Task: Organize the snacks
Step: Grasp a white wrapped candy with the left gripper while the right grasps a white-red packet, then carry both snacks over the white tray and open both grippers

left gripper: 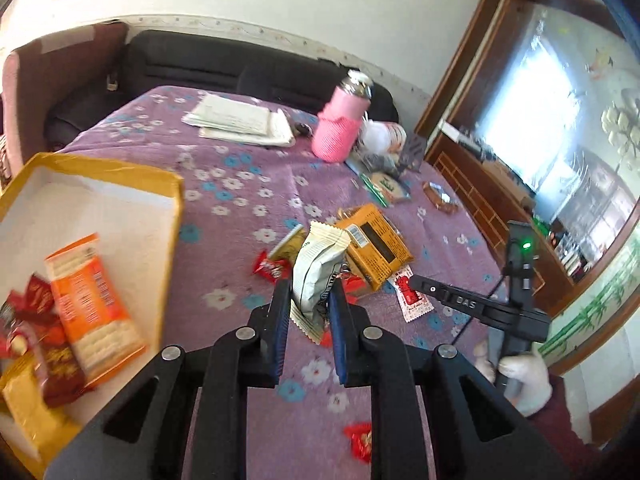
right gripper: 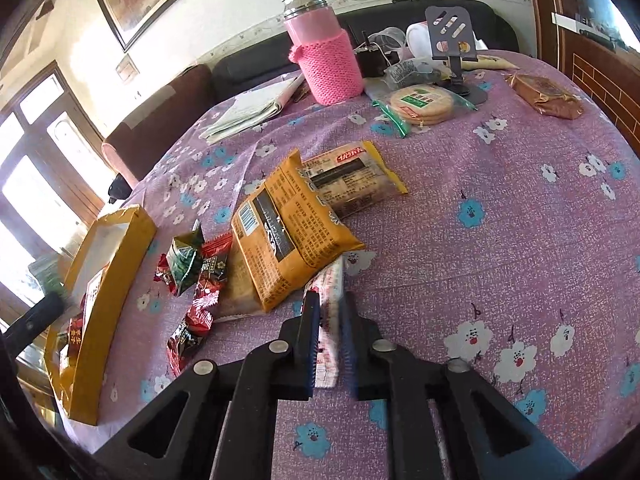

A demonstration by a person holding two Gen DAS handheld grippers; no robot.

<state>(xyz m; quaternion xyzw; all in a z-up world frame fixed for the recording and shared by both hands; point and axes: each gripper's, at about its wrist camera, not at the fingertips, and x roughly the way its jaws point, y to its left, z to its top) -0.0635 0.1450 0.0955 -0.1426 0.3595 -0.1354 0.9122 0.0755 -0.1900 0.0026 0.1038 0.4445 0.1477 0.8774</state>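
Observation:
My left gripper (left gripper: 309, 292) is shut on a white snack packet (left gripper: 316, 268) and holds it above the purple flowered tablecloth, right of the yellow box (left gripper: 120, 176). The box holds an orange cracker pack (left gripper: 94, 304) and red wrapped snacks. My right gripper (right gripper: 331, 300) is shut on a slim white and red sachet (right gripper: 329, 320) lying on the cloth beside the yellow snack pack (right gripper: 288, 236). Small red and green candies (right gripper: 192, 268) lie between that pack and the yellow box (right gripper: 108, 280).
A pink-sleeved flask (right gripper: 324, 52), folded papers (right gripper: 248, 112), a round cracker pack (right gripper: 420, 104), a brown wrapped cake (right gripper: 544, 94) and a phone stand (right gripper: 452, 36) sit at the table's far side. A second yellow pack (right gripper: 352, 180) lies mid-table. A black sofa runs behind.

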